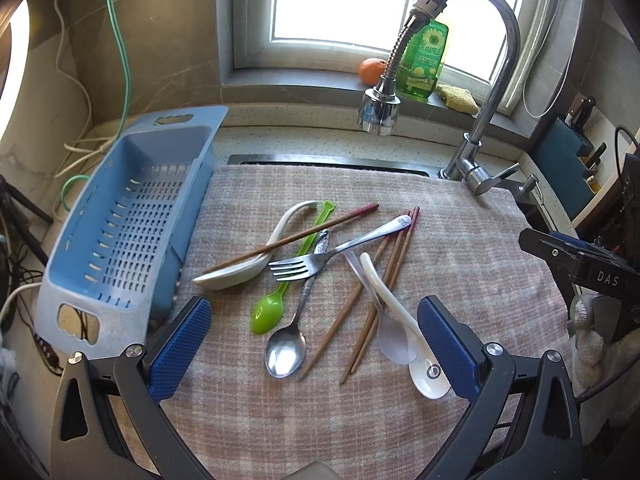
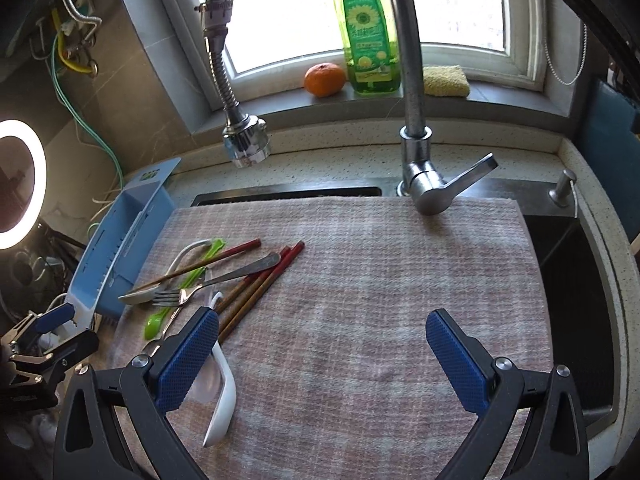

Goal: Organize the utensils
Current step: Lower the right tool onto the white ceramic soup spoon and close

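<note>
A pile of utensils lies on a checked cloth [image 1: 460,240] over the sink: a metal fork [image 1: 316,261], a metal spoon [image 1: 286,350], a green plastic spoon [image 1: 269,312], a white ceramic spoon [image 1: 236,274], a white spoon [image 1: 424,364], a clear plastic spoon [image 1: 394,340] and several wooden chopsticks [image 1: 384,276]. An empty blue slotted basket [image 1: 132,232] stands left of the cloth. My left gripper [image 1: 314,344] is open and empty, just above the near end of the pile. My right gripper [image 2: 322,354] is open and empty over bare cloth [image 2: 380,280], right of the pile [image 2: 208,280].
A chrome tap [image 2: 412,80] with a hose spray head [image 2: 244,144] hangs over the cloth's far edge. A green soap bottle [image 2: 368,32], an orange [image 2: 325,79] and a sponge [image 2: 445,80] sit on the windowsill. An open sink basin [image 2: 568,300] lies right. A knife block [image 1: 568,160] stands far right.
</note>
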Tool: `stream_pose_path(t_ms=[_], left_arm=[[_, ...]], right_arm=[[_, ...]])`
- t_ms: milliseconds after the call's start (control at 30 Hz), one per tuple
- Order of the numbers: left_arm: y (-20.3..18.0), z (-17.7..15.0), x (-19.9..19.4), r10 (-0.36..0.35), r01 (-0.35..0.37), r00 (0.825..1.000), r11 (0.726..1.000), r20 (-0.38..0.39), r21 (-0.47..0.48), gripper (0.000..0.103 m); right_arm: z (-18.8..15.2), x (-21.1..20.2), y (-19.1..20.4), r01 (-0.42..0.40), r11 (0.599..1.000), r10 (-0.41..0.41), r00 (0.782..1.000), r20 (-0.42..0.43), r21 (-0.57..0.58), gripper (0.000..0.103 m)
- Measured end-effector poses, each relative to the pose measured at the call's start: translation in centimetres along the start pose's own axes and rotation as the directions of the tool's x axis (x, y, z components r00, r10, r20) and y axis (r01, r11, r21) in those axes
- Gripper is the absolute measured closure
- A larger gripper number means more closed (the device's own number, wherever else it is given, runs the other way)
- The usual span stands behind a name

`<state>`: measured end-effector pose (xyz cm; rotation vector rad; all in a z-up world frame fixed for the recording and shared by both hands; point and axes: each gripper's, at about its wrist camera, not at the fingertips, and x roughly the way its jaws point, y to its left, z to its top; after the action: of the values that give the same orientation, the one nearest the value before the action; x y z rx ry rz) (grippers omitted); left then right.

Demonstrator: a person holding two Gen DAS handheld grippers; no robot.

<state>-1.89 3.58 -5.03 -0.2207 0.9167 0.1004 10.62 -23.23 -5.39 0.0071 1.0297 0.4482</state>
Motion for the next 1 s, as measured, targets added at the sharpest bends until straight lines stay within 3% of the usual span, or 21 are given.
stream_pose_path(t_ms=[100,233,367,467,800,1000], left_arm=[[-0.3,-0.8,0.3,-0.024,0.024,0.999,1.000,-0.030,-0.017,0.002],[-0.8,-2.1,0.7,-0.049,0.046,0.997,0.998,-0.065,-0.048,0.003],[-1.0,-3.5,1.3,-0.079,0.068,0.992,0.992,-0.099,-0.110,0.009],[-1.3,-4.8,1.6,-0.089,0.071,0.990,0.985,-0.110,-0.156,0.015],[-1.9,-8.1,2.2,-0.192,0.137,0.973,0.926,-0.126,-0.351,0.029],[-2.7,-8.7,2.6,-0.208,0.142,0.968,0.917,-0.142,-0.372,0.031]], right_arm=[[0.2,1.2,0.5,-0.068,0.998,0.067,0.996,-0.051,-0.012,0.005],[0.6,3.2,1.4,-0.156,0.987,0.149,0.979,-0.137,-0.043,0.024],[0.9,5.6,2.4,-0.267,0.962,0.247,0.938,-0.244,-0.052,0.047],[1.1,7.3,3.1,-0.329,0.942,0.292,0.902,-0.318,-0.068,0.056],[1.1,11.7,5.7,-0.453,0.885,0.350,0.800,-0.487,-0.107,0.075],[1.0,13.0,7.1,-0.474,0.873,0.349,0.775,-0.527,-0.120,0.078]])
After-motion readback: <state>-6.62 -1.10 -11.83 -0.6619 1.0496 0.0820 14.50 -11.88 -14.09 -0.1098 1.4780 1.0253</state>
